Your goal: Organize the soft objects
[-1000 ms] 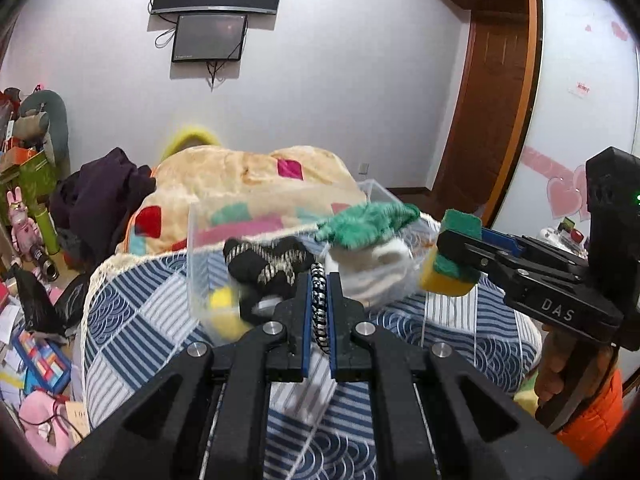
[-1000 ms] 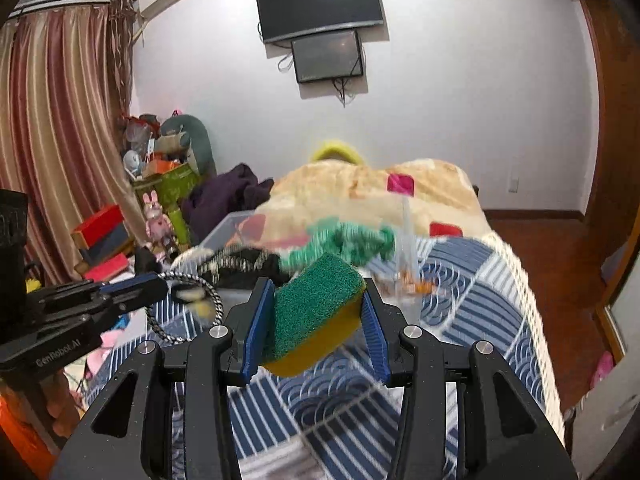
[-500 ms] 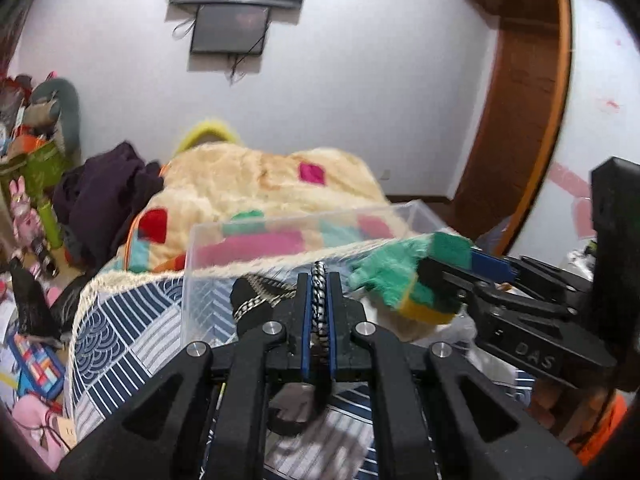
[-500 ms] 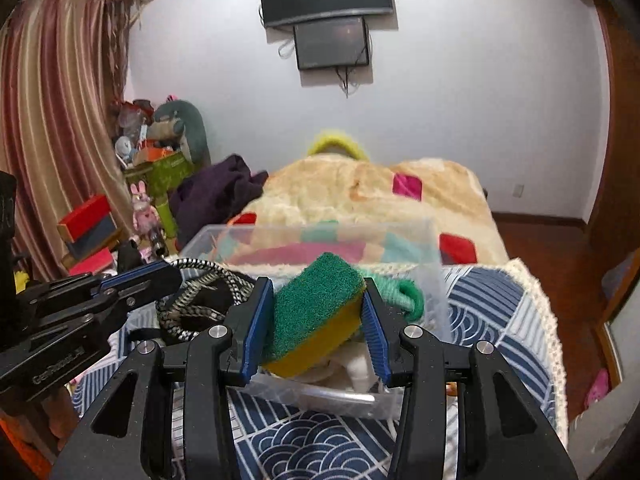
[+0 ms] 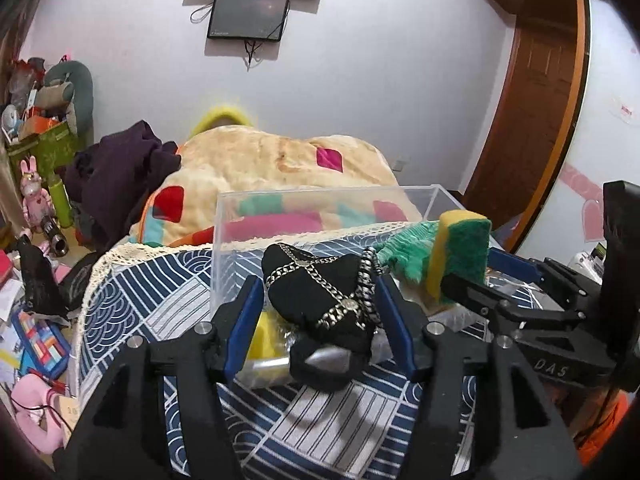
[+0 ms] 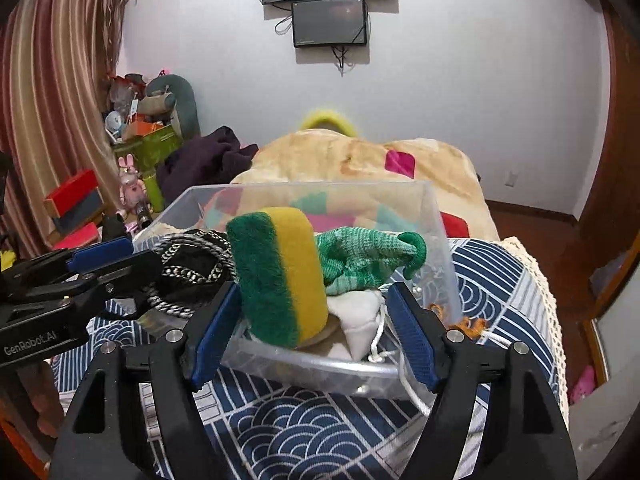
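Green-and-yellow sponge (image 6: 280, 276) just got let go: the right gripper (image 6: 308, 332) was clamped on it half a second back, now its jaws sit wide and the sponge tips into the clear plastic bin (image 6: 436, 216) at frame centre. Same for the left gripper (image 5: 320, 316), spread wide, with the black chain-strapped pouch (image 5: 320, 296) loose between its fingers over the bin's near edge. So two drops look about done. Only the right view shows the green knit glove (image 6: 368, 260) and white cloth pouch (image 6: 360, 320) fully; the left one mostly hides them.
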Available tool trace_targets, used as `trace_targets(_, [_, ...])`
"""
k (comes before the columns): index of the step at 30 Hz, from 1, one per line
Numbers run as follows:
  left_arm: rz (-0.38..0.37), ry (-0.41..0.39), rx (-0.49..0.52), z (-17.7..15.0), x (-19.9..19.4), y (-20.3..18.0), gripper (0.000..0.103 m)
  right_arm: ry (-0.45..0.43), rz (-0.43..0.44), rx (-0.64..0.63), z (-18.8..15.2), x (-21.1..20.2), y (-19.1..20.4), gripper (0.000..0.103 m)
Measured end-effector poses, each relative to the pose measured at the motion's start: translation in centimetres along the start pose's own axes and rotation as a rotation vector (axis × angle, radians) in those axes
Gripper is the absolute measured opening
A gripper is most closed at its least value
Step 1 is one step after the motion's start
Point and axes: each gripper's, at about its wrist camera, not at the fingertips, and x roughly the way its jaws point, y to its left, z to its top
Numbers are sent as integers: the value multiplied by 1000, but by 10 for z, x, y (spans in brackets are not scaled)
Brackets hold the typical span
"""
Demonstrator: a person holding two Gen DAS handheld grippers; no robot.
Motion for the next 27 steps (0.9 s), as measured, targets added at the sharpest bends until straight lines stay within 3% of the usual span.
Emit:
trace_targets(5, [-29, -40, 8, 2, -32, -7, 58, -45, 14, 6, 5, -22, -3, 72])
trace_targets(13, [-55, -153, 35, 11, -95, -25, 59, -202, 38, -20, 12, -88, 6, 72])
trace_targets(17, [-51, -221, 59, 10, -128, -34, 71, -273, 58, -27, 14, -117, 11, 74])
trace_targets(19, [-44, -254, 73, 8, -143, -40, 74, -304, 63, -30, 15, -129, 13, 82])
trace_targets(22, [-46, -290, 91, 4, -161, -45, 82, -344, 60, -22, 14, -144, 16, 87])
trace_targets(23, [-45, -301, 97, 2, -167, -47, 88, -349, 62, -19, 14, -147, 16, 89])
trace_targets(25, [-26, -322, 110, 0, -174, -51, 99, -360, 55, -7, 11, -152, 19, 103])
trace_targets(27, [5, -353, 128, -4, -182, -56, 102, -369, 50, -6, 9, -154, 22, 103])
